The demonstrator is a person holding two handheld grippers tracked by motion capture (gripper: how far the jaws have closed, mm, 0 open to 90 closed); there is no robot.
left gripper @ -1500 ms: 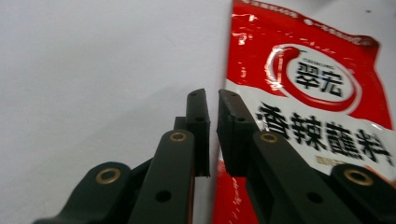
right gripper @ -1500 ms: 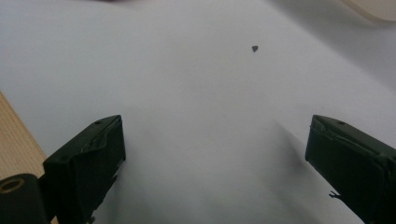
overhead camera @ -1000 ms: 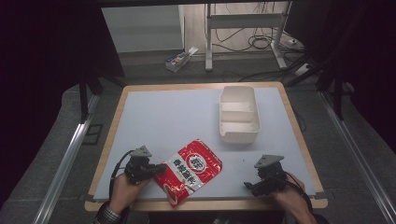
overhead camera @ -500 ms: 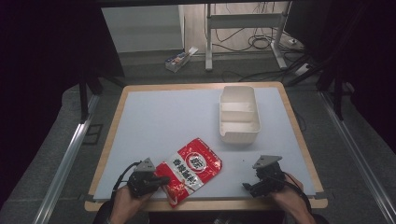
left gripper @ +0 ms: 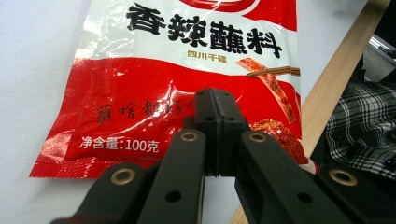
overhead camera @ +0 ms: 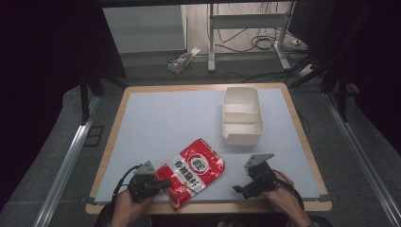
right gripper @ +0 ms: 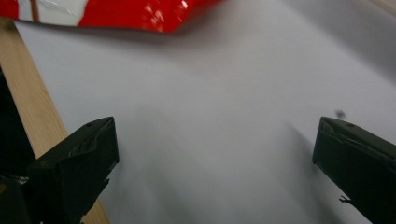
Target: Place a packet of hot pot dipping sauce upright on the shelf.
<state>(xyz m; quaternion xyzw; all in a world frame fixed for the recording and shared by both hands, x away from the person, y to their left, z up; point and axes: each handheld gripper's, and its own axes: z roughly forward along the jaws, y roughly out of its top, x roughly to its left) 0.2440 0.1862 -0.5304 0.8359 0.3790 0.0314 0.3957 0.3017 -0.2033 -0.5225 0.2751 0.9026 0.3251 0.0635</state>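
At the near left of the table (overhead camera: 156, 118), the left gripper (overhead camera: 163, 183) lies low in the person's left hand (overhead camera: 130, 205), its jaws pressed flat together with no gap between them. In the left gripper view the closed tips (left gripper: 215, 116) sit over the lower part of the red and white sauce packet (left gripper: 187, 74); whether any of the foil is pinched between them or they merely rest on it is hard to tell from this angle. The packet lies flat on the pale mat, tilted, near the front wooden edge (overhead camera: 213, 207), its near corner almost at that edge. A bit of plaid cloth (left gripper: 364, 126) shows beyond the table's rim in that view.

To the right of the packet and farther back stands a white divided container (overhead camera: 242, 116), upright, well apart from both grippers, its compartments seemingly bare. Bare mat lies between it and the packet.

At the near right, the right gripper (overhead camera: 239, 188) is held in the right hand (overhead camera: 283, 201), pointing leftward toward the packet with its jaws spread wide. The right gripper view shows only mat between them, the packet's red edge (right gripper: 140, 14) ahead and not touched.

Behind the table, on the floor, are a small box (overhead camera: 182, 59), cables and metal stand legs (overhead camera: 246, 28).
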